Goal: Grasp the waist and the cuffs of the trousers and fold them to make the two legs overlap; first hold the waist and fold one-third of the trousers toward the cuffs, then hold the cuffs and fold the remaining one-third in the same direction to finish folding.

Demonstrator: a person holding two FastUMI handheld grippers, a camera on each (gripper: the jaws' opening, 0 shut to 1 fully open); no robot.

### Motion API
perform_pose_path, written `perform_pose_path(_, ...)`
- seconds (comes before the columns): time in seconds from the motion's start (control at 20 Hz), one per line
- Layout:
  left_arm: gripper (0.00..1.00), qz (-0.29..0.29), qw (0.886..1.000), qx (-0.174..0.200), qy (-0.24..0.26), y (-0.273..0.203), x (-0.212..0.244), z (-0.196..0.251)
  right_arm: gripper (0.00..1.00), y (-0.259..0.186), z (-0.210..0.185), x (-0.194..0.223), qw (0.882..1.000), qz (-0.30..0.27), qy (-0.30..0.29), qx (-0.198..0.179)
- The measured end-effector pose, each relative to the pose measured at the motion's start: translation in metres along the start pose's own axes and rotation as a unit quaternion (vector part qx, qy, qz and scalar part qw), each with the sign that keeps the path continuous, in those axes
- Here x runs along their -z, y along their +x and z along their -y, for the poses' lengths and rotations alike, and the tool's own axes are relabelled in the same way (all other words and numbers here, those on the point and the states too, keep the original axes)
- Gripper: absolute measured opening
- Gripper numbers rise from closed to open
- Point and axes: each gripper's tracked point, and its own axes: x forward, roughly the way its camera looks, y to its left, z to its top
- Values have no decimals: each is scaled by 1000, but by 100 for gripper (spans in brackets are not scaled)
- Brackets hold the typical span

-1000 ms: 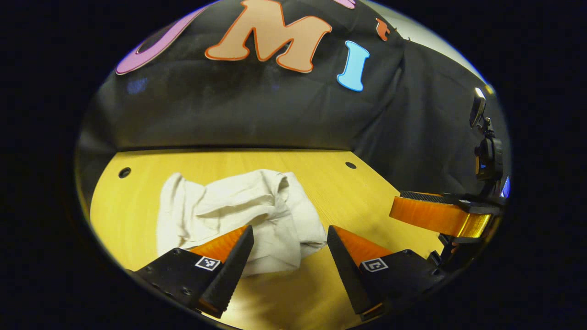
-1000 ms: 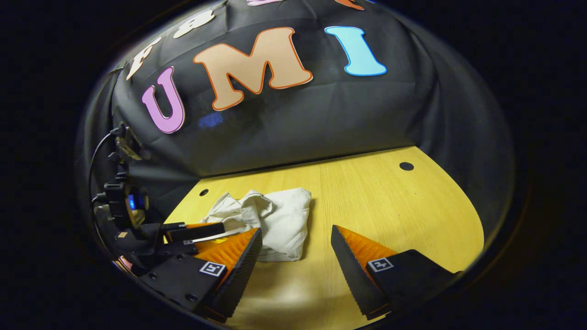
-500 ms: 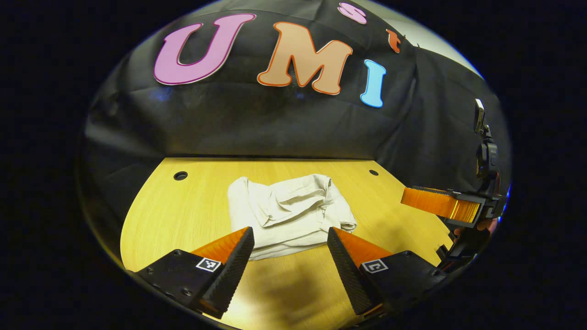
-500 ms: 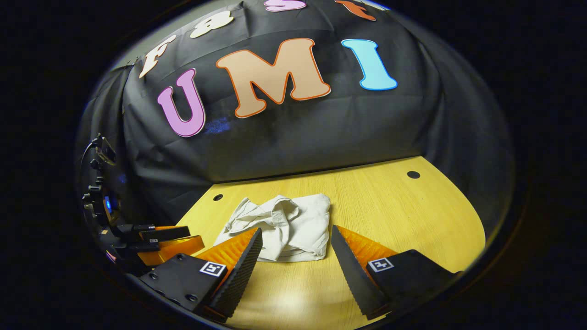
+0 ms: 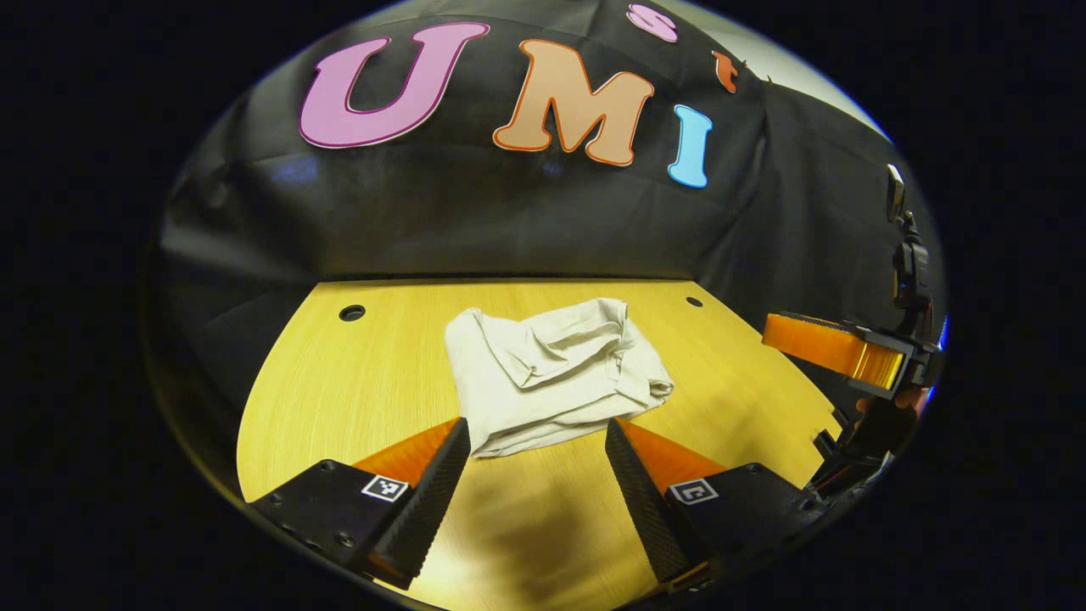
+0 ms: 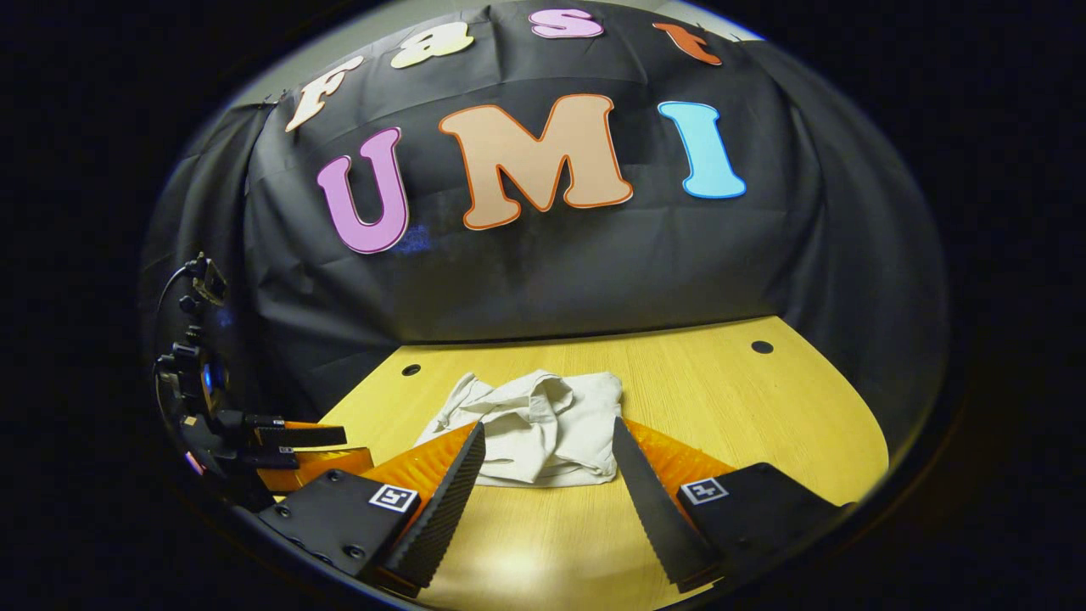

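The cream trousers [image 5: 556, 369] lie folded into a compact, rumpled bundle on the wooden table [image 5: 339, 399]. My left gripper [image 5: 536, 433] is open and held back from the bundle's near edge, gripping nothing. In the right gripper view the same trousers [image 6: 534, 424] lie just beyond my right gripper [image 6: 547, 437], which is open and empty too. The right gripper [image 5: 836, 352] also appears at the right edge of the left gripper view, and the left gripper [image 6: 293, 445] at the lower left of the right gripper view.
Small dark holes [image 5: 351, 313] [image 5: 694, 301] mark the table's far corners. The black cloth wall rises right behind the table's far edge. Bare wood lies around the bundle on both sides.
Both grippers have drawn back from the folded trousers and risen; the bundle now sits farther off in both views. The trousers themselves have stayed put.
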Motion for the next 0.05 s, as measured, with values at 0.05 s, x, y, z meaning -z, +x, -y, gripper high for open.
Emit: perform_pose_path(0.05,95,-3,1000,1,3,-1,2,-1,96,0,0,-1,1000,2,-1,1)
